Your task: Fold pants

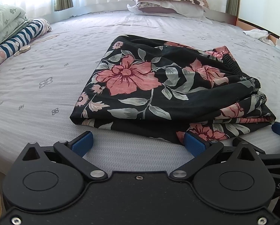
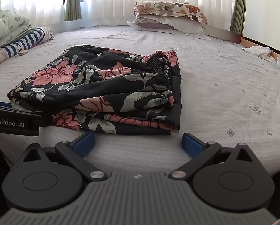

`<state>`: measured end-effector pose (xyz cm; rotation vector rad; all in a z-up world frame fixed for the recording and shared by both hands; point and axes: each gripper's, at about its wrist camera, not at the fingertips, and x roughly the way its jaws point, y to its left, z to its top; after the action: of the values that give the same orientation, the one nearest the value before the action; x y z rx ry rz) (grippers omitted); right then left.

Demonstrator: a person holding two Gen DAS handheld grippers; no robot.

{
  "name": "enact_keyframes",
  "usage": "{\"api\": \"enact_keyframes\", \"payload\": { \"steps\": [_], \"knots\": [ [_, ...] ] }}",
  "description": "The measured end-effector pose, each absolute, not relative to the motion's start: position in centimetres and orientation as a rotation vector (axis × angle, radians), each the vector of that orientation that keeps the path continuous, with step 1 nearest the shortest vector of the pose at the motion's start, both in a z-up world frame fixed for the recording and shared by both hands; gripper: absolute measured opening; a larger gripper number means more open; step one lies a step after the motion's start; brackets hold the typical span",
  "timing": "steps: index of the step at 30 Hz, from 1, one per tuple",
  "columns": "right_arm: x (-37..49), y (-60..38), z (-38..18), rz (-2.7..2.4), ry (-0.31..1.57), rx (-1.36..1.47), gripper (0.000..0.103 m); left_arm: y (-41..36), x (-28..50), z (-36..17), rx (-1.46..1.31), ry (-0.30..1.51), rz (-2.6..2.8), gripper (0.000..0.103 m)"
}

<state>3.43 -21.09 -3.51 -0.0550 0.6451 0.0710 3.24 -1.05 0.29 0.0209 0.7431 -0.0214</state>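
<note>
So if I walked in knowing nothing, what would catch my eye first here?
Most likely the folded floral pants, black with big pink flowers, lying in a stack on the pale bedsheet near its front edge. Next, the two black claws with blue tips in the foreground: the left claw and the right claw, both open and empty just short of the fabric. Far back, two pillows are stacked by the bright curtains.

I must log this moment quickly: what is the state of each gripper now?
Left gripper: open, holding nothing; the folded pants lie just ahead.
Right gripper: open, holding nothing.
</note>
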Motion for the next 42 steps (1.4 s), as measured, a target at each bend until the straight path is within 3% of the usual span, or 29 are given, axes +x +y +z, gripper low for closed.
{"api": "enact_keyframes", "payload": {
  "steps": [42],
  "knots": [
    [3.35,-21.05,-3.59,0.071,0.642,-0.056,0.103,-0.99,3.34,0.25,0.013,0.747,-0.015,0.103]
  ]
}}
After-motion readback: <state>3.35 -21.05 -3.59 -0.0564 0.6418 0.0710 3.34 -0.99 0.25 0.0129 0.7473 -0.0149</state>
